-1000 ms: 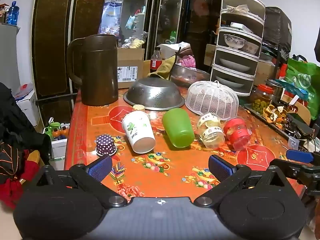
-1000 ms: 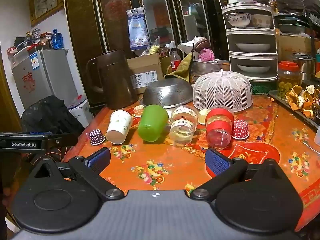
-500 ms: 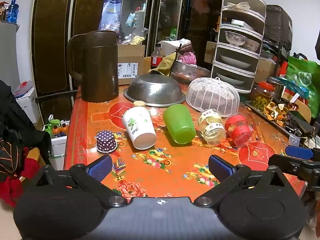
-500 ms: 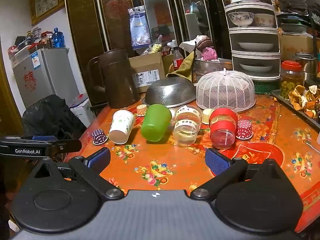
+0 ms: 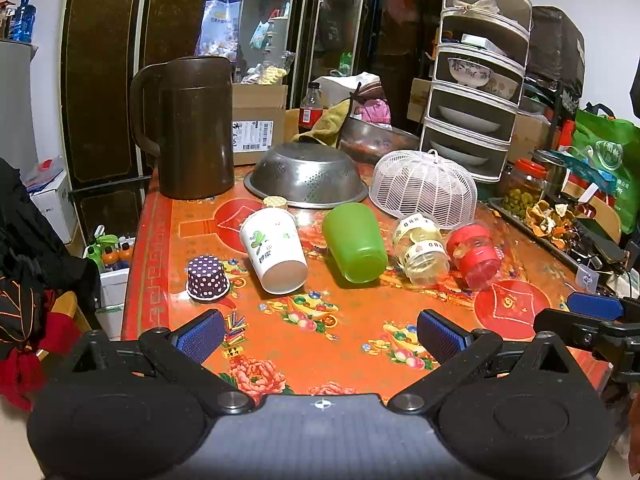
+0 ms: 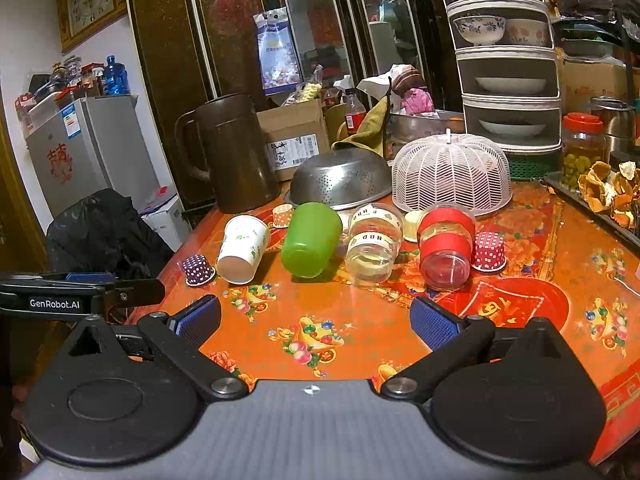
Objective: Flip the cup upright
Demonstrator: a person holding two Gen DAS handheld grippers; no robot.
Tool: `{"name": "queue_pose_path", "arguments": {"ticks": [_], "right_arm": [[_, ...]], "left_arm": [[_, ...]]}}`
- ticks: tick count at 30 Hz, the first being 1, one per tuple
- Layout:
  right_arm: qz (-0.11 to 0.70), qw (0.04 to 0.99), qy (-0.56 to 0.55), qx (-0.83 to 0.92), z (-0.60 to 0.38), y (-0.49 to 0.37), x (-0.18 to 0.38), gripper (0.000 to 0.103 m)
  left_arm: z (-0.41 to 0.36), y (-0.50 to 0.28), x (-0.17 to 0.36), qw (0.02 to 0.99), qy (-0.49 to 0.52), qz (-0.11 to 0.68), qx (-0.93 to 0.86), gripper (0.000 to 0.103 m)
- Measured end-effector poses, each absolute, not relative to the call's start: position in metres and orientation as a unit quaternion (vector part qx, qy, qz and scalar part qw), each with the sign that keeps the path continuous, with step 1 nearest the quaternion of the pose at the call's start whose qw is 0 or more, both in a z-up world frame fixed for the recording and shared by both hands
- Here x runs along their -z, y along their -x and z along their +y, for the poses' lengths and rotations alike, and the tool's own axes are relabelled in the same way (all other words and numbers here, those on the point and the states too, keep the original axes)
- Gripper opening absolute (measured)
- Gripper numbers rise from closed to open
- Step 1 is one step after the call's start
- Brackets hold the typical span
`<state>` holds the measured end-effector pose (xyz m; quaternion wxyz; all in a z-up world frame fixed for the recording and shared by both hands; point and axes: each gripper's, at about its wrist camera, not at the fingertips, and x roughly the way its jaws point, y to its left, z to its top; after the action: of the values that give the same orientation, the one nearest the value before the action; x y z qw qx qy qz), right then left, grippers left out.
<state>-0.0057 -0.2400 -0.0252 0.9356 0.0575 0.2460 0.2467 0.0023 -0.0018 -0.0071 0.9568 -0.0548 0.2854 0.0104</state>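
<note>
An orange tablecloth printed with fruit and peonies [image 5: 312, 328] covers the table, which is crowded toward the back wall of dark mirrored cabinet doors [image 6: 240, 40]. A grey fridge with bottles on top [image 6: 92, 148] stands off to one side under a framed wall clock [image 6: 90, 4].

Four cups lie on their sides in a row across the middle of the cloth. The white paper cup with a green leaf print [image 5: 274, 254] is at one end, then the green plastic cup [image 5: 354, 248], then a clear plastic cup with taped bands [image 5: 420, 248], then a clear cup wrapped in red bands [image 5: 474, 256]. A purple polka-dot cupcake liner [image 5: 208, 278] sits upside down just beside the paper cup.

Behind them stand a tall brown plastic jug [image 5: 192, 128], an overturned steel colander [image 5: 306, 180] and a white mesh food cover [image 5: 424, 188]. The tiered white dish rack [image 5: 476, 92] holds bowls and plates. A red-lidded jar [image 6: 582, 148] contains something green.

The left gripper [image 5: 320, 336] and right gripper [image 6: 316, 322] both hover near the table's front edge, fingers spread wide, holding nothing.
</note>
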Motion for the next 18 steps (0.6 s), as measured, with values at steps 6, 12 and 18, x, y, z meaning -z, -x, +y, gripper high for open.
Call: {"name": "queue_pose_path", "arguments": {"ticks": [6, 12, 18], "right_arm": [[0.249, 0.935, -0.058, -0.247, -0.2407, 0.0054, 0.0259, 0.102], [0.251, 0.934, -0.059, -0.246, -0.2396, 0.0051, 0.0252, 0.102], [0.252, 0.934, -0.058, -0.246, -0.2396, 0.0051, 0.0249, 0.102]], "left_arm": [[-0.0015, -0.0026, 0.007, 0.957, 0.055, 0.286, -0.01, 0.103], [-0.0031, -0.0019, 0.0075, 0.956, 0.055, 0.286, -0.01, 0.103], [-0.0032, -0.002, 0.0078, 0.956, 0.057, 0.287, -0.011, 0.103]]}}
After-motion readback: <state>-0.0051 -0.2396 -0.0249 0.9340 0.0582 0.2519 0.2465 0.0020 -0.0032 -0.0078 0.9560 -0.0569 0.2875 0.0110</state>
